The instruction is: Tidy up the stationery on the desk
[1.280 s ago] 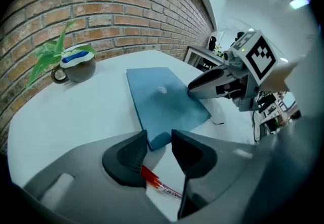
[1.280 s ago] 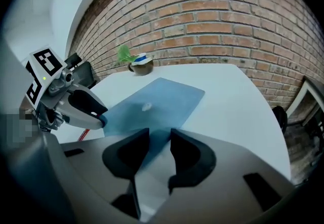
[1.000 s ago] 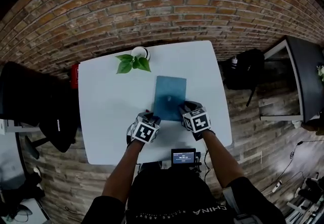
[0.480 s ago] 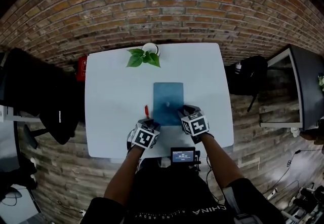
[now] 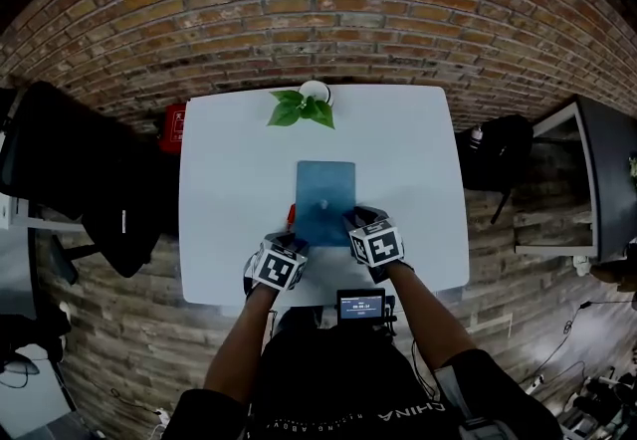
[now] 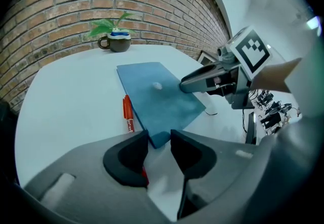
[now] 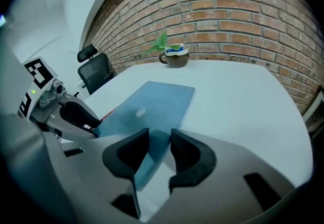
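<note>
The step in hand looks like squaring up the blue book (image 5: 325, 194) on the desk (image 5: 224, 179). It lies flat in the middle, a little toward the near edge, with a claw at each near corner. The left gripper (image 6: 159, 136) has the near left corner wedged between its jaws, which stand partly apart and seem to bear on it. The right gripper (image 7: 159, 134) sits the same way on the near right corner. A red pen (image 5: 291, 215) lies loose along the book's left edge, just beside it. A potted plant (image 5: 304, 108) stands at the far edge, well apart from the rest. Next, I judge, the book wants setting straight and letting go; the left gripper could then take the pen, which calls for a narrow pinch across its barrel. Compared with a second ago, the book has slid with both grippers toward the near edge and leftward, closing on the pen, which did not show then.
</note>
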Demonstrator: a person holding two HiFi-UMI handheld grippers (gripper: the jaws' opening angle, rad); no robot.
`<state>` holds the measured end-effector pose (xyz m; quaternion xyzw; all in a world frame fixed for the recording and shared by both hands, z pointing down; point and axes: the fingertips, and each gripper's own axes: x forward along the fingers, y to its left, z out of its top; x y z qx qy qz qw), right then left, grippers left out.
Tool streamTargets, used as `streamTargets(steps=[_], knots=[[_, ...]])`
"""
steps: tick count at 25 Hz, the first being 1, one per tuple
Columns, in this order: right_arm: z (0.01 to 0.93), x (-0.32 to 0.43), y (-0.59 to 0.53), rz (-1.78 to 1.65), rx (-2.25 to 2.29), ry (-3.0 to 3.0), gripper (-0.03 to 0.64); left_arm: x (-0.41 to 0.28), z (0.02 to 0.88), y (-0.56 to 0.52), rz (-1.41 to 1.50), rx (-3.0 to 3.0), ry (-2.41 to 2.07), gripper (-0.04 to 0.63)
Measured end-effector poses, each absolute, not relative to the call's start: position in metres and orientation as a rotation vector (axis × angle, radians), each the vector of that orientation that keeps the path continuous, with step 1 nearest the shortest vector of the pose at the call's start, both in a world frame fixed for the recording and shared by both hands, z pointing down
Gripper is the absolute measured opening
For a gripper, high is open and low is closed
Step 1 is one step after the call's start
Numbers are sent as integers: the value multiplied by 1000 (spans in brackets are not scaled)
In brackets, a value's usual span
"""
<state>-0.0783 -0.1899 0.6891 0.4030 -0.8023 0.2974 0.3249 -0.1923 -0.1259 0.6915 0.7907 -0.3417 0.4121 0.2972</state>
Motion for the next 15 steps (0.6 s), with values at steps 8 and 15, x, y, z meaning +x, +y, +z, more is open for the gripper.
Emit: streamTargets(steps=[8,15], knots=[[688,-105,-197,758,1043,-2106,140,-215,693,-124,1074,2069,-902,147],[689,-107,-196,755,1052,-2105,141,-216,692,-122,1076,2065,-927,147]])
